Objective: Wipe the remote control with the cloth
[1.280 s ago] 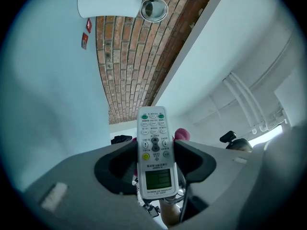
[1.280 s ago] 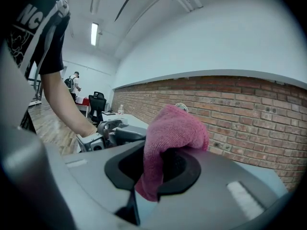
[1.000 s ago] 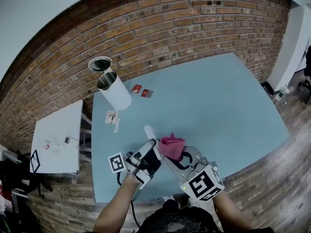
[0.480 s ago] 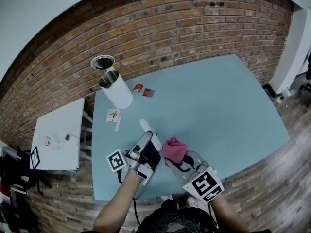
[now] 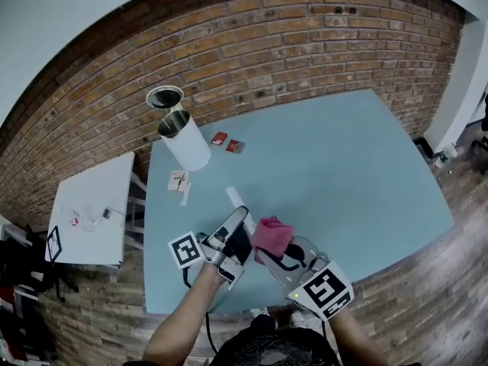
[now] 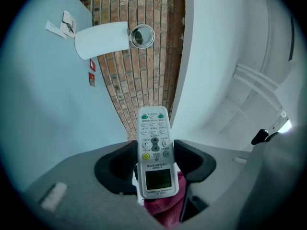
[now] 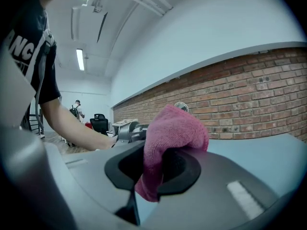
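Observation:
A white remote control [image 6: 154, 150] with grey buttons and a small screen is clamped across its width in my left gripper [image 6: 153, 159], its button end pointing away from me. In the head view the remote [image 5: 237, 202] sticks out of the left gripper [image 5: 235, 231] over the blue table [image 5: 343, 166]. A pink cloth [image 7: 170, 138] is bunched between the jaws of my right gripper [image 7: 156, 169], which is shut on it. The pink cloth [image 5: 271, 235] sits right beside the remote's near end, and a fold of the cloth [image 6: 163, 207] shows under the remote.
A white cylinder can [image 5: 185, 143] lies on the table's far left, its lid [image 5: 164, 97] beside it. Two small red packets [image 5: 227, 142] and paper scraps [image 5: 178, 181] lie nearby. A white side table [image 5: 95, 212] stands to the left. A brick wall [image 5: 290, 44] backs the table.
Both grippers have rolled a little while staying in place. The remote's far end has swung slightly, and the cloth stays close against the remote.

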`<state>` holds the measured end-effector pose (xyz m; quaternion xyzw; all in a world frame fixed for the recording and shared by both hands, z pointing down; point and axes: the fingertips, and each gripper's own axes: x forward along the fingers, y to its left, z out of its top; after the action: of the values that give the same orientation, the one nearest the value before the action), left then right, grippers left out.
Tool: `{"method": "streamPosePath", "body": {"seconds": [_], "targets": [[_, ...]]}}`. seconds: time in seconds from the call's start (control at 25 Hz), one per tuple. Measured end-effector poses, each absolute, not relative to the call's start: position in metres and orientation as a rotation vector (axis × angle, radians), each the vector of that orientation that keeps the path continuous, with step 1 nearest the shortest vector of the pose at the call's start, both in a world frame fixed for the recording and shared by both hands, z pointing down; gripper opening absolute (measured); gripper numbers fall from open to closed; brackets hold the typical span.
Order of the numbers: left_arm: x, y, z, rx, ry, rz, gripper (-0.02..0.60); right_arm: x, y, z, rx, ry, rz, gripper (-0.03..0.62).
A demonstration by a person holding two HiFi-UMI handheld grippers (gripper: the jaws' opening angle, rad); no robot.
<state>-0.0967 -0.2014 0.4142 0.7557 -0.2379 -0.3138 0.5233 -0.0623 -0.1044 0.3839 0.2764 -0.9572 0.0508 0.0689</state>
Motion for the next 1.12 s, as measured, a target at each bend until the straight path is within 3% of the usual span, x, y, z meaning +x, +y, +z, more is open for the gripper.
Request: {"method": "streamPosePath", "body": {"seconds": [1.12], "targets": [[-0.062, -0.160, 0.432, 2.026, -0.480, -0.405, 0.242, -0.027, -0.133, 0.348, 0.961, -2.996, 0.222, 0.063]]}}
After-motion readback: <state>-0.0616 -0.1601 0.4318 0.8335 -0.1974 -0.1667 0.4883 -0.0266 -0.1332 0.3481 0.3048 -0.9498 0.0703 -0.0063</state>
